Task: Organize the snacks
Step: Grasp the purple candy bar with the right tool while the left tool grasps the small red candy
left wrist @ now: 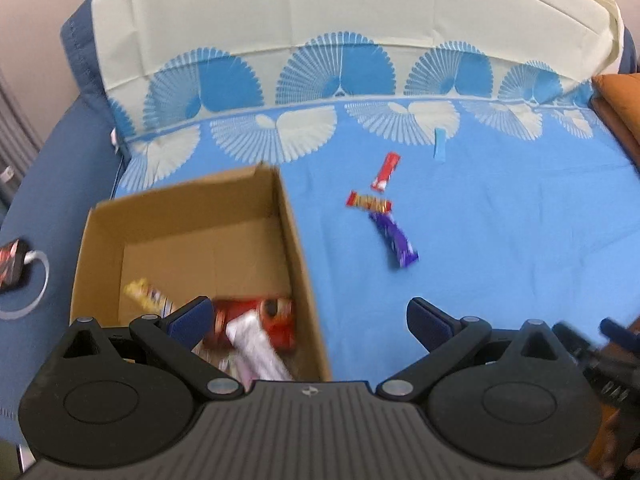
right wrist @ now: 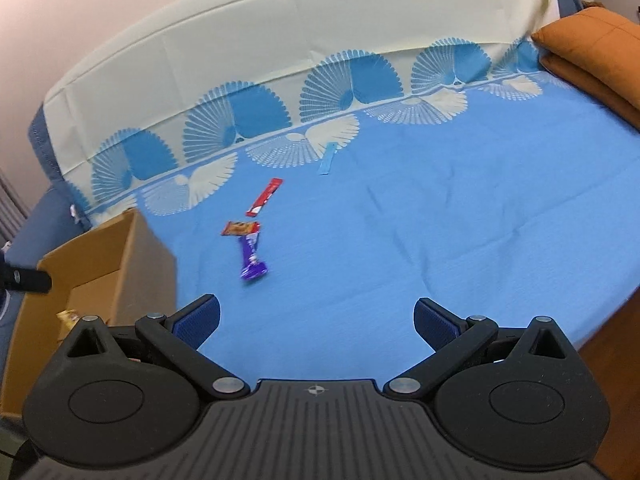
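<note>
An open cardboard box (left wrist: 188, 232) sits on the left of the bed (left wrist: 500, 220), its plain brown walls upright and its flap edge blurred. Inside lie several wrapped snacks: a yellow pack (left wrist: 146, 294) near the left wall, a red pack (left wrist: 276, 318) toward the right wall, and a silvery white bar (left wrist: 256, 350) leaning over it; what lies under them cannot be made out. The left tool (left wrist: 310, 316) hangs over the box's right corner, fingers spread and holding nothing. On the smooth blue sheet right of the box lie loose snacks: a red bar (left wrist: 386, 172), an orange-red bar (left wrist: 368, 202) touching the end of a glossy purple bar (left wrist: 394, 238), and farther back a thin pale-blue stick (left wrist: 440, 144). The right tool (right wrist: 316, 320) hovers above bare sheet just in front of the purple bar, fingers spread and empty. A cream band with blue fan prints (left wrist: 332, 68) covers the headboard end. Orange folded cushions (right wrist: 592, 52) rest at the far right edge. A dark device with a white cable (left wrist: 14, 266) lies on the blue surface left of the box.
</note>
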`<state>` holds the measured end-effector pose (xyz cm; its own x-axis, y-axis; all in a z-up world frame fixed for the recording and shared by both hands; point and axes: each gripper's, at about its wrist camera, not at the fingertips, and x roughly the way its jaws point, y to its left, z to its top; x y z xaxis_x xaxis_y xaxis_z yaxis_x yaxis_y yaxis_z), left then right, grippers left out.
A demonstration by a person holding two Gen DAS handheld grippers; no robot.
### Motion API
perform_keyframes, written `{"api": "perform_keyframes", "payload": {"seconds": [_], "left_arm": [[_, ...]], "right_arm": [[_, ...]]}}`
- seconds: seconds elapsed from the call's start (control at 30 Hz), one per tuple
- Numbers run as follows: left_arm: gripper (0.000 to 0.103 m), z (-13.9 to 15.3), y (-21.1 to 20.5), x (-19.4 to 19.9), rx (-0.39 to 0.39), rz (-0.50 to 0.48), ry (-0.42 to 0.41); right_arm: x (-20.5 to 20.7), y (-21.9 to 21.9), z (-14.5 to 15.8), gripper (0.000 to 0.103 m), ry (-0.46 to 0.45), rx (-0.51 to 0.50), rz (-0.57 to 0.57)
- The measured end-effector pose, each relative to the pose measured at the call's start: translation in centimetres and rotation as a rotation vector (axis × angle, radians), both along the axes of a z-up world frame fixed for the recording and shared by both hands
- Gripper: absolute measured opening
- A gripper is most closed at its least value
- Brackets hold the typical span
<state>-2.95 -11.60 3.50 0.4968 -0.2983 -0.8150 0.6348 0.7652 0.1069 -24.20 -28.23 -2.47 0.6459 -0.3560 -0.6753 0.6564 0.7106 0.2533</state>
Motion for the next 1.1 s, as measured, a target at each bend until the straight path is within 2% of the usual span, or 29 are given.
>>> {"api": "perform_keyframes", "payload": {"seconds": [0.17,0.37,0.5,0.67,0.73,0.77,0.8,0.87,1.0,1.1], "left_arm": [[0.103,0.1,-2.7,4.1,0.035,0.032,-0.067],[0.103,-0.5,-3.5,9.8,0.09,0.112,-0.121],[0.103,-1.5,-4.7,12.4,0.159,0.108,-0.143],[0.103,-2.5,-6.4,13.7,0.175,0.083,-0.162],[0.103,-3.3,-7.3,14.2,0.185,0.064,-0.149],[0.103,-3.7,-7.8,14.1,0.19,0.055,-0.145],[0.103,-4.1,-8.4,14.2,0.197,0.042,-0.141],[0.103,-5.0,-9.6,14.2,0.204,0.015,-0.134],[0.103,-7.0,-12.8,13.8,0.203,-0.051,-0.094],[0.103,-9.2,-15.8,14.5,0.192,-0.061,0.017]], "right_arm": [[5.2,-2.6,-4.1,0.103,0.03,0.004,0.083],[12.8,-3.9,-9.6,0.103,0.085,0.006,0.184],[18.1,-4.8,-12.2,0.103,0.122,-0.008,0.234],[23.1,-6.0,-14.7,0.102,0.146,-0.025,0.276],[23.8,-6.2,-15.6,0.087,0.163,-0.03,0.299],[23.8,-6.3,-15.9,0.063,0.172,-0.031,0.305],[23.5,-6.4,-16.0,0.047,0.168,-0.061,0.302],[22.2,-7.1,-15.8,0.028,0.161,-0.082,0.297],[18.1,-10.2,-15.4,0.028,0.177,-0.094,0.165],[14.8,-12.8,-15.2,0.028,0.194,-0.104,0.058]]}}
